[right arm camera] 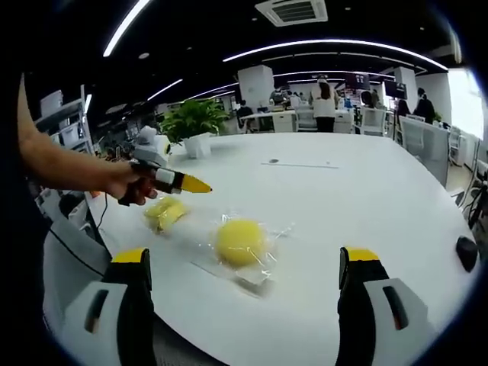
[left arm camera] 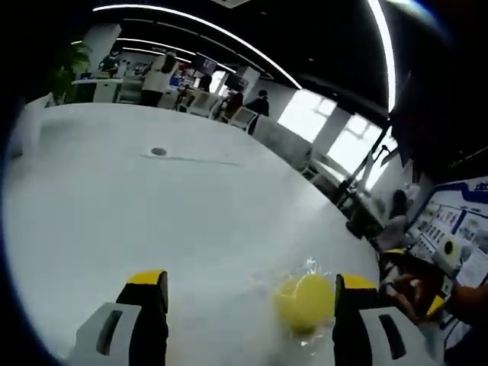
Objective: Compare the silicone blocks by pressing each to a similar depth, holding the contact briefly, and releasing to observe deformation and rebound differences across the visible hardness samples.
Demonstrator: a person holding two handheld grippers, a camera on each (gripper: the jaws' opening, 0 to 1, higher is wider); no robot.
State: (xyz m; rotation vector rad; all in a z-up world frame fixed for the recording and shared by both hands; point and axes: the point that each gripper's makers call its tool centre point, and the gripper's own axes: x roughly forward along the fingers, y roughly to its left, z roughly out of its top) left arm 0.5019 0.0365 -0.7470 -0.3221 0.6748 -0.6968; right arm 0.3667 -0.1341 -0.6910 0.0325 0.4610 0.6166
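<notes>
A round yellow silicone block wrapped in clear crinkled plastic (right arm camera: 241,242) lay on a large white oval table (right arm camera: 366,198), near the table's closer edge. In the left gripper view the same wrapped yellow block (left arm camera: 304,302) sat just inside the right-hand jaw of the left gripper (left arm camera: 250,293), whether touching it or not could not be told; the jaws stood wide apart and gripped nothing. A second, flatter yellow silicone block in clear wrapping (right arm camera: 165,213) lay on the table beside the round one, toward the potted green plant in a white pot (right arm camera: 196,126) that stood farther back on the table. In the right gripper view the right gripper (right arm camera: 245,267) hung above the table's near edge with its black, yellow-tipped jaws spread wide and empty, the round block lying between and beyond them. From the left of that view the left gripper (right arm camera: 191,184) reached in over the flatter block, its yellow tips close together from this angle, held in a person's hand (right arm camera: 126,183) with the fingers curled round its handle and a bare forearm stretching back. A small dark object (right arm camera: 467,252) rested at the table's far right edge.
</notes>
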